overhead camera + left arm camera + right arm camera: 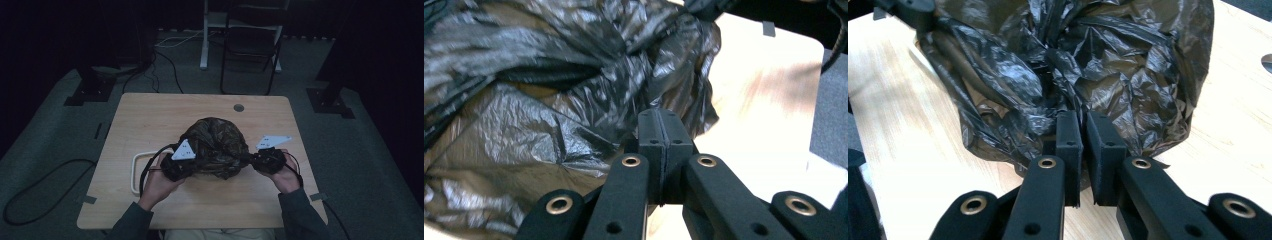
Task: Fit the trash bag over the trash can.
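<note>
A crumpled black plastic bag lies bulging in the middle of the wooden table. My left gripper sits at the bag's left edge. In the left gripper view its pads are pressed flat together against the glossy bag, with thin film caught at their tips. My right gripper is at the bag's right edge. Its jaws stand nearly together, pinching a twisted fold of the bag. A hand holds each gripper near the table's front.
A white looped frame lies on the table left of my left hand. A round cable hole sits near the far edge. Beyond the table stand a dark chair and stand bases, with cables across the floor.
</note>
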A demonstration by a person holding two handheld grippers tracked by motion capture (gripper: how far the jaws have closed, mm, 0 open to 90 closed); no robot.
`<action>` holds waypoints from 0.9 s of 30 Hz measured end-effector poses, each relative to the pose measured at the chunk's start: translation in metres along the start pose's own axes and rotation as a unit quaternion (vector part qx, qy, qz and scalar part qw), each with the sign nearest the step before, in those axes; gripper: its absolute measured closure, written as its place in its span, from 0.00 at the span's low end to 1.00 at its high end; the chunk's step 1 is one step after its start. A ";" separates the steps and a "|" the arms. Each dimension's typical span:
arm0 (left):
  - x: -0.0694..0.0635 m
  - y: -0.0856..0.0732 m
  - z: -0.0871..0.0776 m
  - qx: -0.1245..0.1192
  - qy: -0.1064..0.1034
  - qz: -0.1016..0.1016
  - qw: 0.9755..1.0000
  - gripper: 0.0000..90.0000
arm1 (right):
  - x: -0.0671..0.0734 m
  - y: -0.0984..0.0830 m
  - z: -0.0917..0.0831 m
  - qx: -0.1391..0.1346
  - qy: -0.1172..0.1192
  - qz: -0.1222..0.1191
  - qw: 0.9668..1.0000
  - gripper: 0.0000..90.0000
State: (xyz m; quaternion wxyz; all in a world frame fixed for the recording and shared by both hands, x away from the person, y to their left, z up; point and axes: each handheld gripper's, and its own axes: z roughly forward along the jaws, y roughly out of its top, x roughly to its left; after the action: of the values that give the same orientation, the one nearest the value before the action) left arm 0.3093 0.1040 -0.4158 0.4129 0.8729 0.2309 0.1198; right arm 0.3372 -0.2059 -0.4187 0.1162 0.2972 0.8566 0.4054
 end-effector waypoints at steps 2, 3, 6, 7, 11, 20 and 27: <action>0.004 -0.006 0.002 0.007 0.003 -0.010 1.000 1.00 | -0.002 -0.001 0.001 0.004 -0.001 0.002 1.000 0.95; 0.007 -0.009 0.003 0.008 0.000 -0.018 1.000 1.00 | -0.003 -0.002 0.002 0.005 -0.002 0.004 1.000 0.95; 0.010 -0.014 0.003 0.011 0.002 -0.026 1.000 0.98 | -0.004 -0.004 0.004 0.010 -0.003 0.010 1.000 0.95; 0.010 -0.014 0.002 0.010 0.003 -0.024 1.000 0.96 | -0.005 -0.004 0.005 0.010 -0.003 0.010 1.000 0.95; 0.007 -0.013 -0.003 -0.003 0.000 -0.021 1.000 0.83 | -0.005 -0.003 0.004 0.007 -0.003 0.012 1.000 0.93; 0.015 0.000 -0.017 -0.025 0.006 -0.021 0.999 0.70 | -0.002 0.002 -0.002 -0.020 -0.003 0.013 1.000 0.75; 0.022 0.011 -0.015 -0.027 0.004 -0.016 1.000 0.68 | 0.000 0.001 0.002 -0.020 0.004 0.013 1.000 0.74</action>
State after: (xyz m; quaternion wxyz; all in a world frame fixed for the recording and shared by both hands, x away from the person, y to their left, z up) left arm 0.3254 0.1188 -0.3977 0.4370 0.8572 0.2430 0.1233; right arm 0.3387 -0.2042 -0.4195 0.1130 0.3043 0.8449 0.4251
